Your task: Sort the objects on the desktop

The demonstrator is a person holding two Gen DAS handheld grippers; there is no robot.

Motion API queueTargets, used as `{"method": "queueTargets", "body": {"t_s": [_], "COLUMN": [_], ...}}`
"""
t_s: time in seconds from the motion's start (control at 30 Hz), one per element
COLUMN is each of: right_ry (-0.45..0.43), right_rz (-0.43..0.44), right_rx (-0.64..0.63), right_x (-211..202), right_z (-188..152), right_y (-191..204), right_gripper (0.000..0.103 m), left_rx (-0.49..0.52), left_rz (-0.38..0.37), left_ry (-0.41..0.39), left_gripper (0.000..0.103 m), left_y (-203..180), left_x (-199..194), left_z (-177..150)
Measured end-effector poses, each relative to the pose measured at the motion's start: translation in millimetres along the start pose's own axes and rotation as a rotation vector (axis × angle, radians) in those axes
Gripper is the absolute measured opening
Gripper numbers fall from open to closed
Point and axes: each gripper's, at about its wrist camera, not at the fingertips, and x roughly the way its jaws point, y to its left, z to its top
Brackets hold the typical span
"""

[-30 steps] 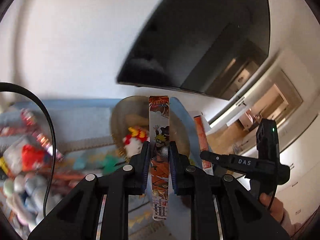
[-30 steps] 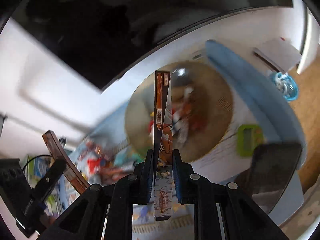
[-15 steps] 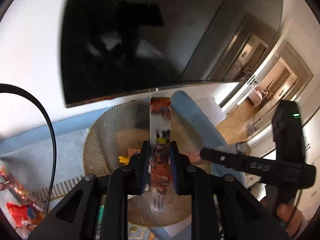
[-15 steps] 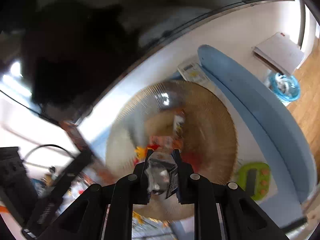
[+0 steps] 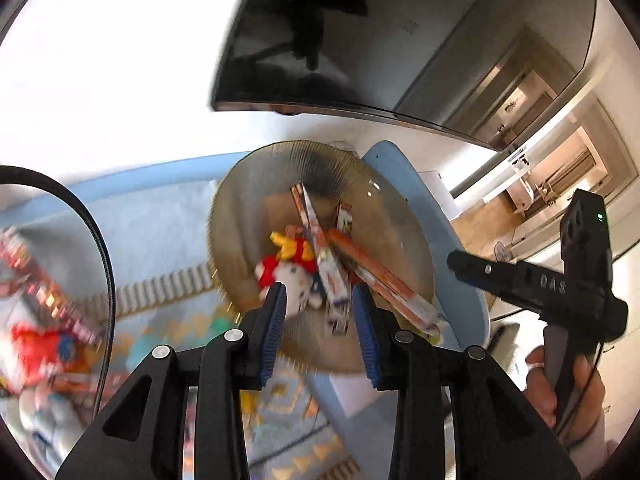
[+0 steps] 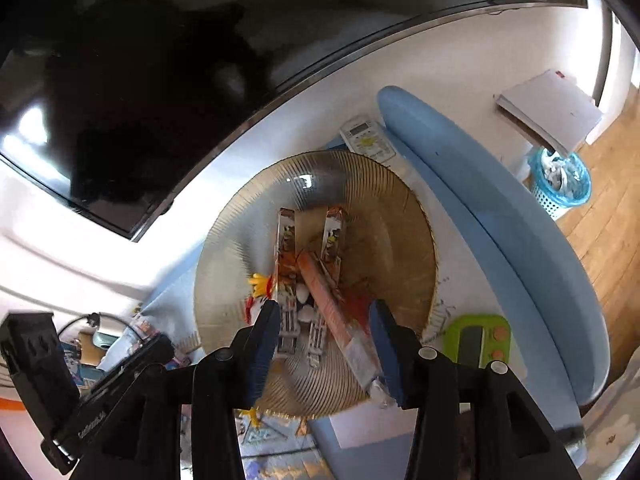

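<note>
A white desk [image 6: 460, 92] carries a patterned pale-blue desk mat [image 5: 160, 216], with a padded blue wrist rest [image 6: 500, 216] running along the mat's right side. On the mat sits a round, ribbed amber glass plate [image 6: 384, 208]. A white remote control [image 6: 366, 138] lies at the desk's back edge, just beyond the plate. A green rectangular timer [image 6: 478, 340] rests near the plate, beside the wrist rest. A grey closed notebook [image 6: 548, 110] occupies the desk's far right corner. Blurred colourful packets [image 5: 36, 320] crowd the mat's left side.
</note>
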Motion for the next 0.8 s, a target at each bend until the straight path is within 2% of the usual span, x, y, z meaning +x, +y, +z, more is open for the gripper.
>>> {"method": "queueTargets", "body": {"t_s": [0.2, 0.33, 0.67, 0.8], "right_ry": [0.012, 0.055, 0.311, 0.386], "right_rz": [0.033, 0.081, 0.205, 0.210], "right_rx": [-0.051, -0.104, -0.202, -0.281], "right_x": [-17, -12, 41, 57], "right_z": [-26, -50, -145, -182], "right_y": [22, 48, 127, 163], "right_gripper": [0.045, 0.045, 0.046, 0.046], "left_rx": [-0.067, -0.164, -0.486, -0.607], "left_rz": [0.025, 0.058, 0.139, 0.214], "left_ry": [-0.063, -0.107, -0.159, -0.211], "left_gripper": [0.031, 0.032, 0.031, 0.031], "left_y": [16, 39, 132, 179], "left_x": [-57, -95, -157, -190], "left_z": [-42, -78, -164, -198]}}
